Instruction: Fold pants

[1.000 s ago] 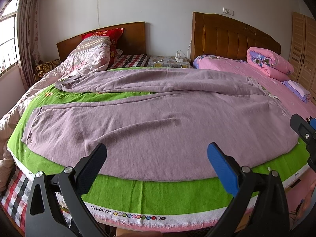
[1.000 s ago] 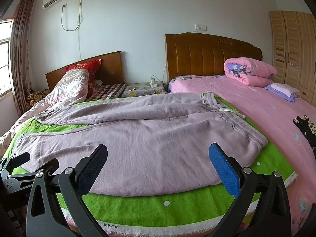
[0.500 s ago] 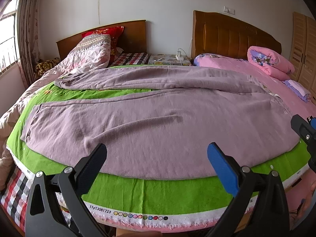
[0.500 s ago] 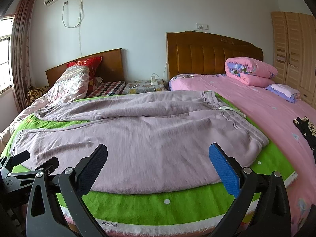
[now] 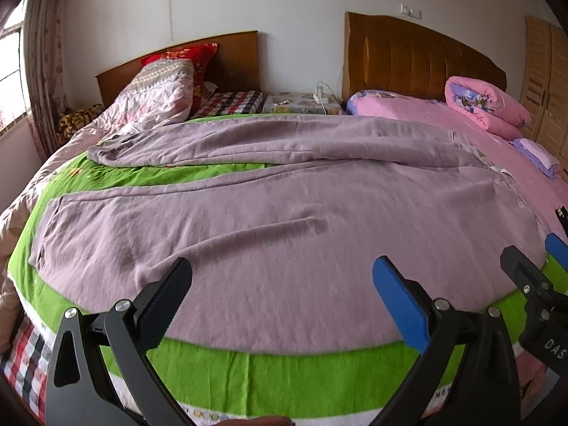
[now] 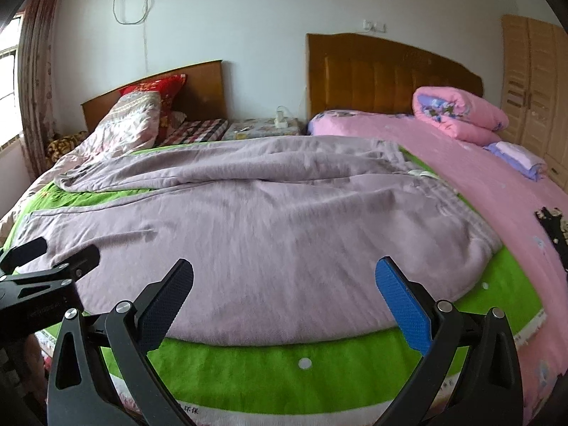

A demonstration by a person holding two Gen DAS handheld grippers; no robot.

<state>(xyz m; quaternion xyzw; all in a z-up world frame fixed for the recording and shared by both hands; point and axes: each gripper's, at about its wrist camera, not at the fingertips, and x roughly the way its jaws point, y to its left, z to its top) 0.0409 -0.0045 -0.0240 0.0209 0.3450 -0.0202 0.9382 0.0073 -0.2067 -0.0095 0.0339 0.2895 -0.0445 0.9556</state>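
Mauve pants [image 5: 269, 220] lie spread across a green sheet [image 5: 277, 372] on the bed, waistband to the right, one leg stretched left near me and the other leg [image 5: 248, 142] lying farther back. My left gripper [image 5: 282, 284] hovers open over the near edge of the cloth, holding nothing. My right gripper [image 6: 284, 284] is also open and empty, above the pants [image 6: 284, 213] toward the waist end. The right gripper shows at the right edge of the left wrist view, and the left gripper's fingers [image 6: 46, 255] show at the left edge of the right wrist view.
A pink bedspread [image 6: 497, 191] covers the bed to the right, with a rolled pink quilt [image 6: 458, 113] and a folded lilac cloth [image 6: 518, 156] near a wardrobe [image 6: 532, 81]. A floral quilt [image 5: 156, 99] and red pillow [image 5: 191, 56] lie at the back left.
Both grippers have moved forward, closer to the pants. The right gripper shows larger at the left view's right edge. The pants have not moved.
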